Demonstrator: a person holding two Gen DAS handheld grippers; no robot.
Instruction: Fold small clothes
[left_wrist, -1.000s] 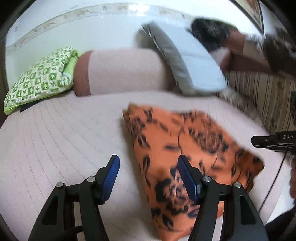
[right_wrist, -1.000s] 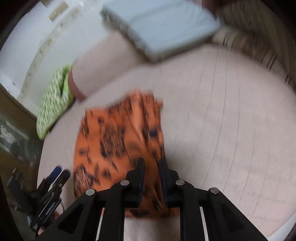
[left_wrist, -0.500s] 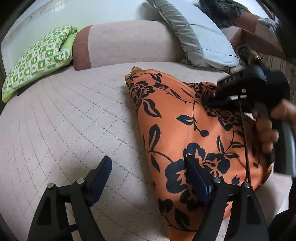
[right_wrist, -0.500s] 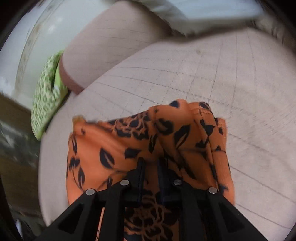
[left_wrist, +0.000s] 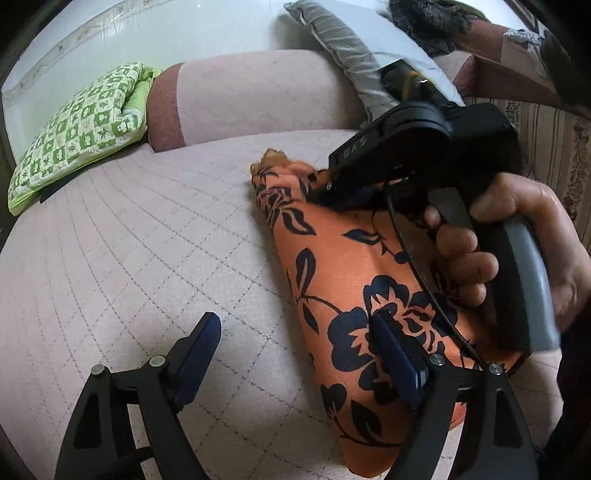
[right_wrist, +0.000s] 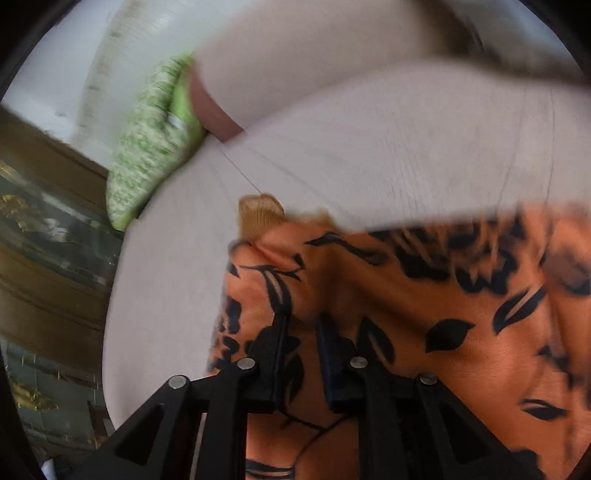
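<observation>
Folding step: right tongs pinch the garment (orange, floral) on the bed; left tongs spread, near edge. Next, probably, lay fold flat.

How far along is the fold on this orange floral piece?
Done: the orange floral garment lies doubled into a narrow wedge on the quilted bed cover. In hand: the right hand-held gripper is shut on a fold of it near the far end. Left: the left hand-held gripper is open, holding nothing; final folds remain.
</observation>
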